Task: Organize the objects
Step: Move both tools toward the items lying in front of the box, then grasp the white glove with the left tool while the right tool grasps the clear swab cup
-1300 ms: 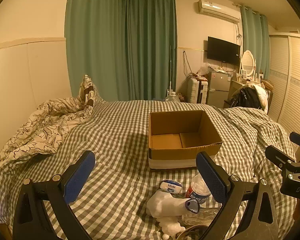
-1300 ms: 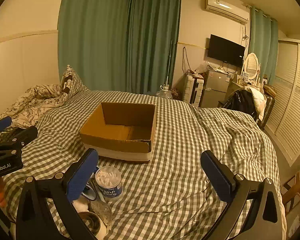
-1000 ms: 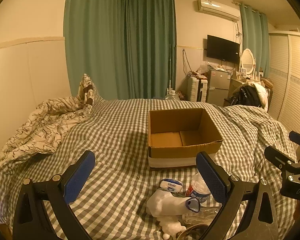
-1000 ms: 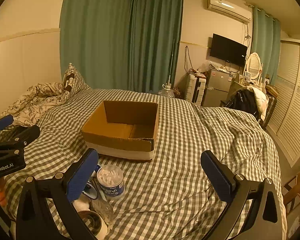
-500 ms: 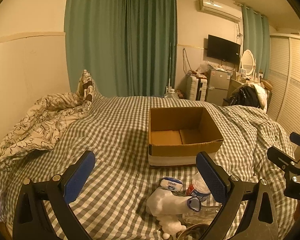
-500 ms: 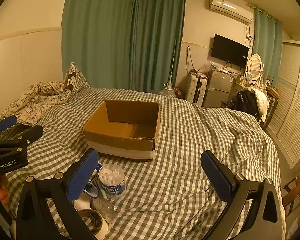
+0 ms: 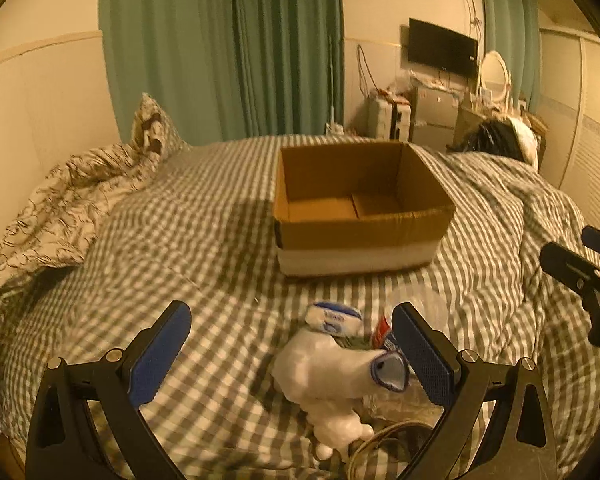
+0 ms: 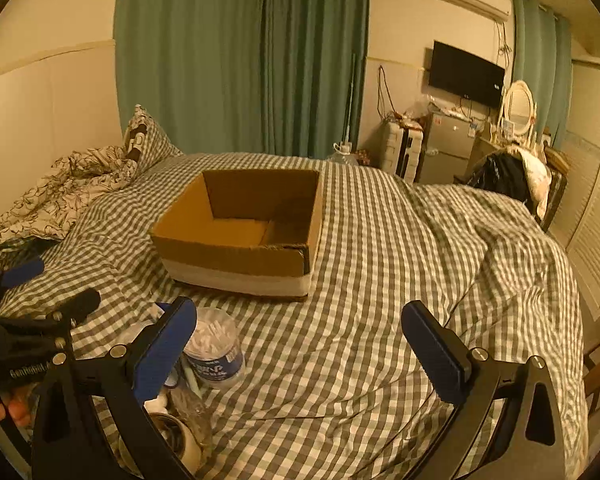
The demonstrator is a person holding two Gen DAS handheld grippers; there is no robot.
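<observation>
An open, empty cardboard box (image 7: 360,220) sits mid-bed; it also shows in the right wrist view (image 8: 240,240). A pile of small things lies in front of it: a white sock (image 7: 332,368), a small tissue pack (image 7: 334,317), a clear tub of cotton swabs (image 8: 214,346) and a roll of tape (image 8: 176,440). My left gripper (image 7: 288,354) is open and empty, its jaws spread either side of the sock. My right gripper (image 8: 300,348) is open and empty, over bare bedspread right of the tub.
The checked bedspread (image 8: 400,260) covers the bed. A crumpled floral duvet (image 7: 52,208) and a pillow (image 7: 152,128) lie at the left by the wall. A chair heaped with clothes (image 8: 508,176), a small fridge (image 8: 448,152) and louvred wardrobe doors (image 8: 596,200) stand to the right.
Both grippers have moved forward and lower toward the pile and the box, which look larger. Both remain open and empty.
</observation>
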